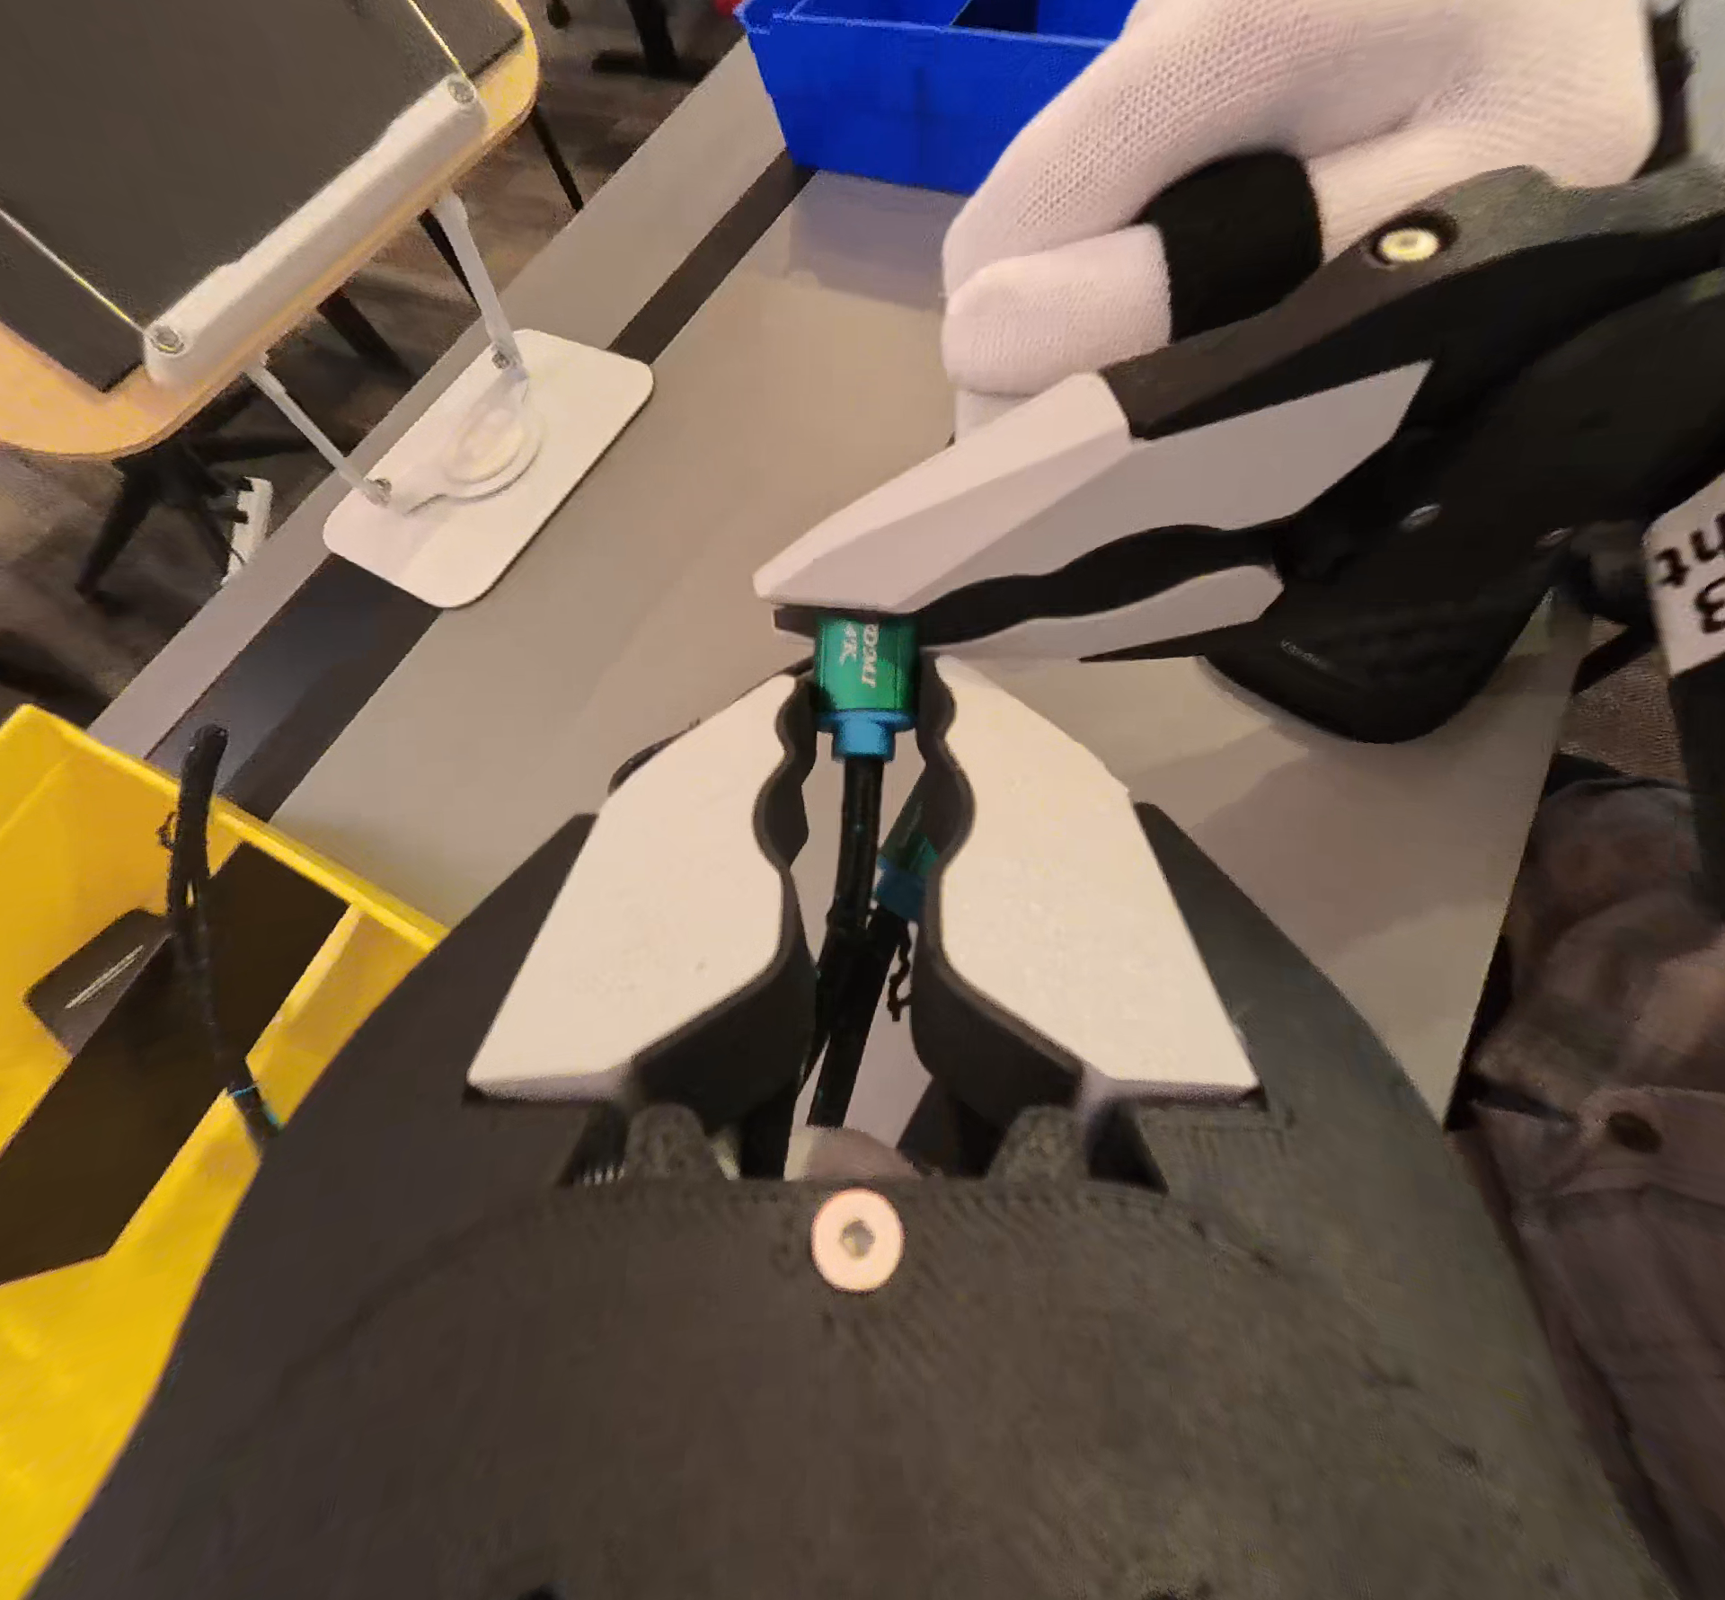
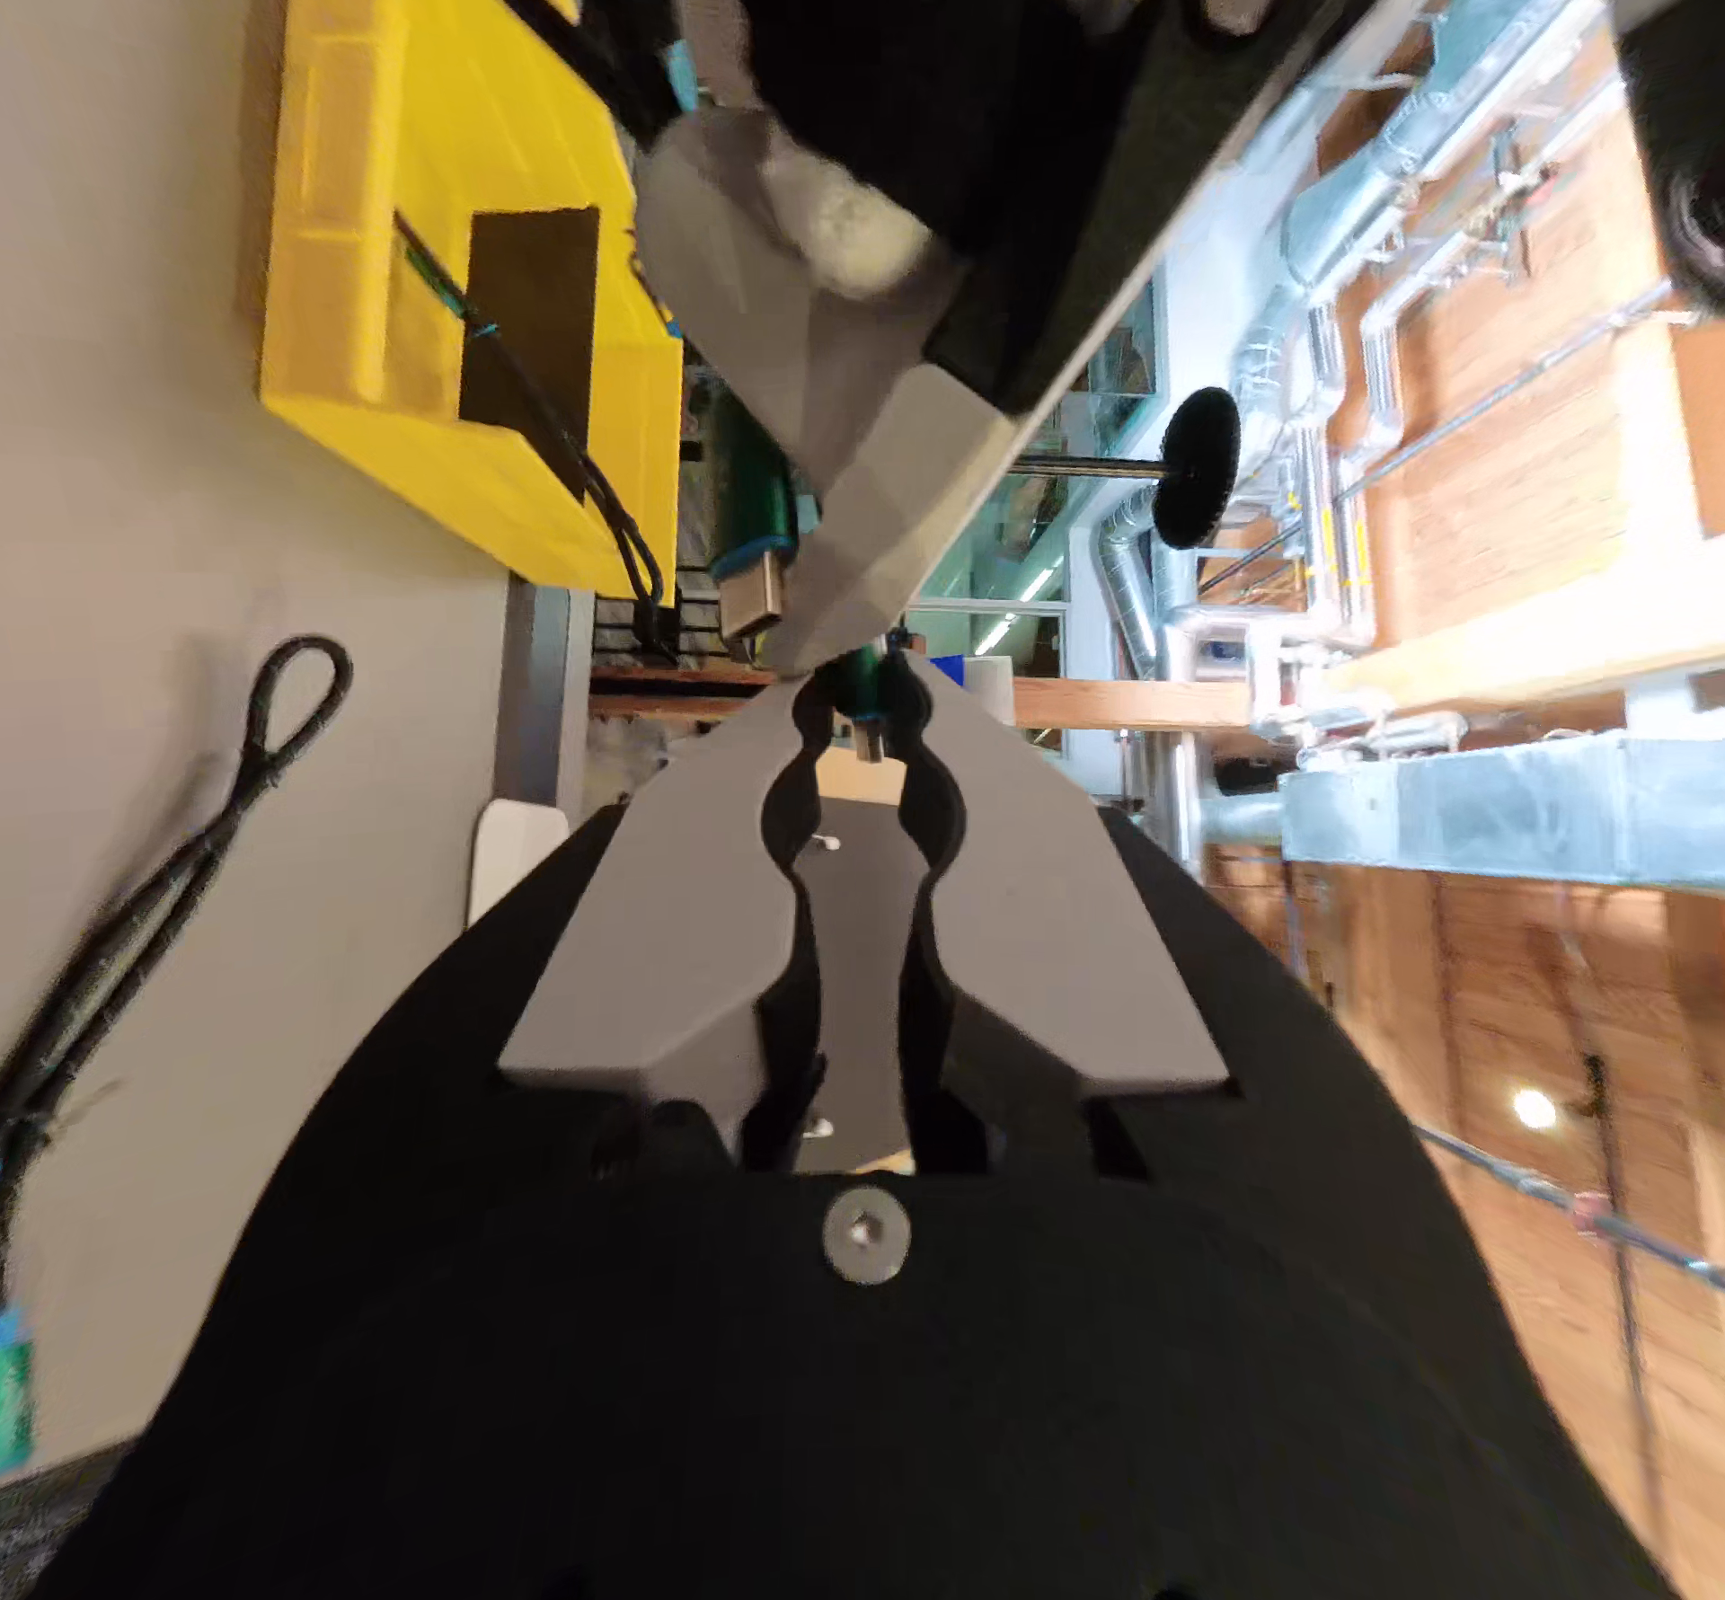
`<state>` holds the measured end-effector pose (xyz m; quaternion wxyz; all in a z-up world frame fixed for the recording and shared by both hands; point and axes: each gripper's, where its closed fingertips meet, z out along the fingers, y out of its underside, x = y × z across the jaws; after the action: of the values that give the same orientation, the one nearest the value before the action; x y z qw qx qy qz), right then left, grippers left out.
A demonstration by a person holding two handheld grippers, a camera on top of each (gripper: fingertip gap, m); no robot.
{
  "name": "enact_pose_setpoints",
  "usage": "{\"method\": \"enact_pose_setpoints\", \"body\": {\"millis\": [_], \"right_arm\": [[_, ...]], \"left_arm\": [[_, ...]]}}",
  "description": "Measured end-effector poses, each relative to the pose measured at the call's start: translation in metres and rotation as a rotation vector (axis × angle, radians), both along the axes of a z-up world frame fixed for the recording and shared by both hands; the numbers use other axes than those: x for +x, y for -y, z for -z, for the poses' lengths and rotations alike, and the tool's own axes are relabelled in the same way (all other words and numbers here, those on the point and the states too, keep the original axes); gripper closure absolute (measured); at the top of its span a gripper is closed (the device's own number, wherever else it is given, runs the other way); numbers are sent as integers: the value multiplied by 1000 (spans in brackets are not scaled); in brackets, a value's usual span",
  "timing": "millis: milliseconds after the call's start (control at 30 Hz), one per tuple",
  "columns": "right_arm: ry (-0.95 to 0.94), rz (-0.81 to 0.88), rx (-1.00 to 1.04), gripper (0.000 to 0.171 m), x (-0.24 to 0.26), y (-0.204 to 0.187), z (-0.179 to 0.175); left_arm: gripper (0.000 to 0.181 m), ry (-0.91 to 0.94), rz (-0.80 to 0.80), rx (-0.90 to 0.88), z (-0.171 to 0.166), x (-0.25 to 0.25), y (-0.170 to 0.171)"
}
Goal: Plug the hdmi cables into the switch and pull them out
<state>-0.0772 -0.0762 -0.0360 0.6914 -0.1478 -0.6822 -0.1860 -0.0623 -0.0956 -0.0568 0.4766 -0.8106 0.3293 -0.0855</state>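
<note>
Item: green metal HDMI plug (image 1: 857, 667) with black cable, frame centre. My left tongs (image 1: 863, 696) pinch it; my right tongs (image 1: 845, 612) clamp its far end.

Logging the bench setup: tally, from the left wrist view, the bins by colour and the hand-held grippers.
Yellow bin: 1
Blue bin: 1
Hand-held grippers: 2, the left hand-held gripper and the right hand-held gripper
Total: 4

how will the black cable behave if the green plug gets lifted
Probably floppy: the cable sags and kinks below the plug. The plug itself looks rigid, pinched between both tongs. Likely light, since the cable dangles freely.
</note>
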Motion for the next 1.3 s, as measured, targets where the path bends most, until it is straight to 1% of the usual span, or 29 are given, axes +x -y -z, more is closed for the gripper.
{"method": "enact_pose_setpoints", "body": {"millis": [33, 167, 267, 333, 367, 433, 500, 567, 700, 733, 867, 1000, 1200, 1300], "right_arm": [[-26, -15, -34, 163, 1, 1, -2], [-150, -66, -65, 162, 1, 8, -18], [-242, -101, -143, 162, 3, 13, -31], [-303, -119, -260, 162, 3, 12, -36], [-334, -126, -303, 162, 3, 12, -38], [-354, -109, -322, 162, 2, 9, -36], [-382, -90, -369, 162, 1, 6, -35], [-392, -60, -381, 161, 1, 1, -35], [-417, -13, -412, 161, 5, -8, -38], [-434, -16, -455, 160, 6, -10, -39], [-439, -11, -569, 161, 6, -16, -34], [-428, -12, -603, 161, 4, -20, -28], [-348, 18, -554, 160, -1, -24, -18], [-316, 36, -512, 154, -1, -27, -14]], "left_arm": [[160, 19, 10, -5, -2, 1, 2], [158, 158, 106, -15, -17, 5, 13], [146, 277, 166, 53, -36, 3, 16], [142, 316, 182, 84, -44, 3, 16], [143, 338, 196, 90, -46, 4, 17], [141, 337, 195, 91, -43, 2, 14], [147, 371, 196, 95, -42, 4, 10], [159, 359, 166, 128, -40, 8, 3], [160, 343, 116, 247, -46, 11, -8], [160, 325, 106, 298, -48, 12, -10], [160, 286, 59, 365, -50, 9, -16], [160, 265, 37, 357, -44, 7, -19], [160, 300, 43, 299, -35, 2, -23], [160, 304, 39, 266, -28, 1, -26]]}}
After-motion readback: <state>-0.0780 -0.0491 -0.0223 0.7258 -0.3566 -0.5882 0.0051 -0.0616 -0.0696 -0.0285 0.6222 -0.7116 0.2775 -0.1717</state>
